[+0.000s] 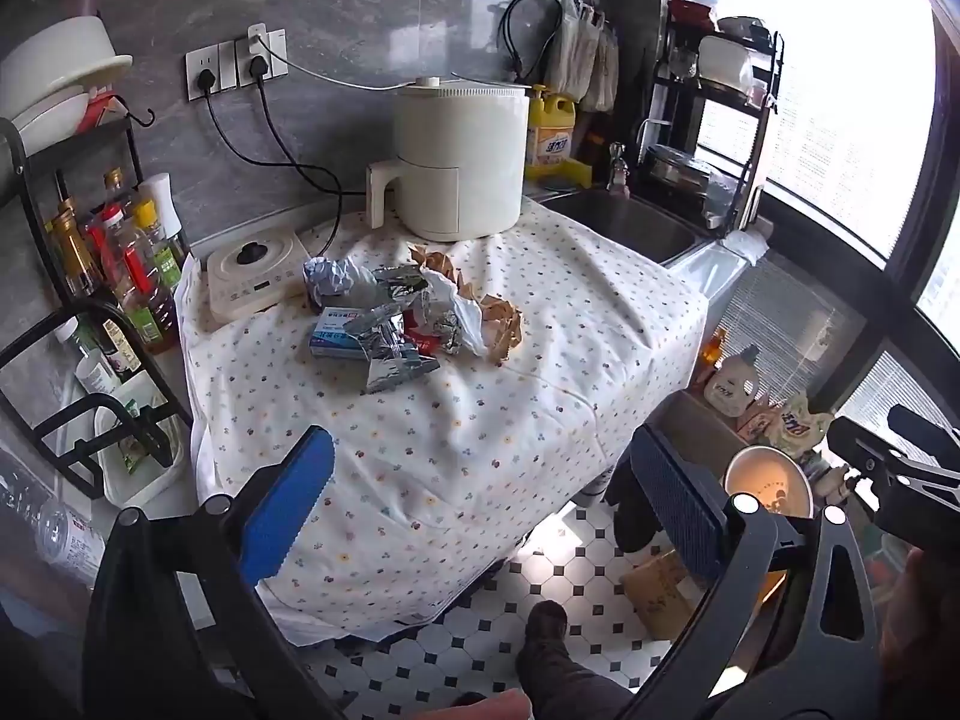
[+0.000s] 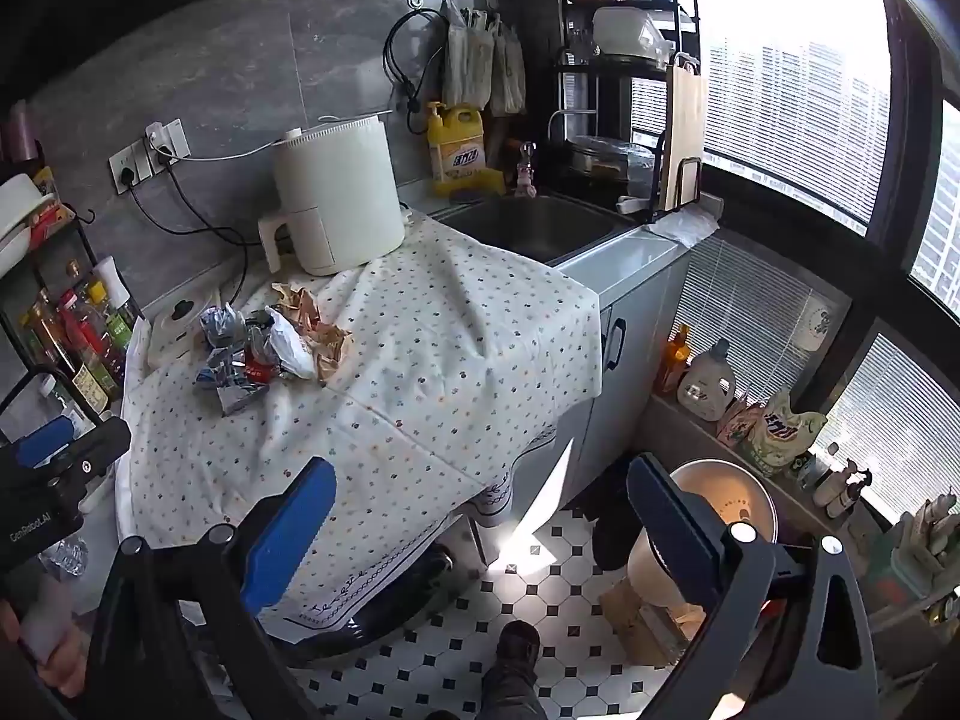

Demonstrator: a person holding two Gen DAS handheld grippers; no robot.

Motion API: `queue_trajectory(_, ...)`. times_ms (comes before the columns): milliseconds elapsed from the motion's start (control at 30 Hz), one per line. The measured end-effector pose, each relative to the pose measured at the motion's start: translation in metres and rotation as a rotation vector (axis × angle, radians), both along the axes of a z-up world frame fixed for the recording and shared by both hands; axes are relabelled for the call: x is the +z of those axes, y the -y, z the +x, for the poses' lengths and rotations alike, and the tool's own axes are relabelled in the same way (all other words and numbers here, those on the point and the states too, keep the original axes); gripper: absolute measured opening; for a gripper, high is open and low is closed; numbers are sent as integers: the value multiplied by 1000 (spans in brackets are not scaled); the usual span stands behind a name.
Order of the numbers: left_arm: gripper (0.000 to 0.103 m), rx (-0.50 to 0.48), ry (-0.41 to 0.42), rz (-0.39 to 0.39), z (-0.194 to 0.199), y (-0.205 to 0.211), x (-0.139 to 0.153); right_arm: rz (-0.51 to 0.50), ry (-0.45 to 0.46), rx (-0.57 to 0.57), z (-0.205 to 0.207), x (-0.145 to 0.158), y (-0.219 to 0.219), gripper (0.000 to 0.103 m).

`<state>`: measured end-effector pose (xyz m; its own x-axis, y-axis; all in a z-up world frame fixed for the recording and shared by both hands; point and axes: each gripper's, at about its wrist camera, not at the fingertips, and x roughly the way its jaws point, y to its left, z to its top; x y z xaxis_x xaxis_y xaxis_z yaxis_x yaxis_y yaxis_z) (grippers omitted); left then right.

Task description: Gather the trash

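Observation:
A pile of trash (image 1: 408,318) lies on the flowered tablecloth (image 1: 480,420): silver foil wrappers, a blue and white box (image 1: 336,333), a white plastic bag and crumpled brown paper (image 1: 501,324). The pile also shows in the right wrist view (image 2: 270,342). My left gripper (image 1: 480,498) is open and empty, held above the cloth's near edge, short of the pile. My right gripper (image 2: 480,516) is open and empty, above the cloth's front right corner. A round cream bin (image 2: 720,516) stands on the floor at the right, also in the left wrist view (image 1: 768,480).
A white air fryer (image 1: 456,162) and a small induction cooker (image 1: 252,276) stand behind the pile. A bottle rack (image 1: 114,264) is at the left. The sink (image 2: 534,228) is at the back right. Detergent bottles (image 2: 708,384) line the window ledge. A cardboard box (image 2: 642,624) sits on the tiled floor.

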<state>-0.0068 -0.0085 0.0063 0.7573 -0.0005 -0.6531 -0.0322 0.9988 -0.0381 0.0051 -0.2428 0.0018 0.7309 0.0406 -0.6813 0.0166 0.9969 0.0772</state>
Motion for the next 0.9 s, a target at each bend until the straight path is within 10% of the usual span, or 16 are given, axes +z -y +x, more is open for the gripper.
queue_trajectory(900,98,-17,38,-37,-15,0,10,-46,61,-6,-14,15,2,95)
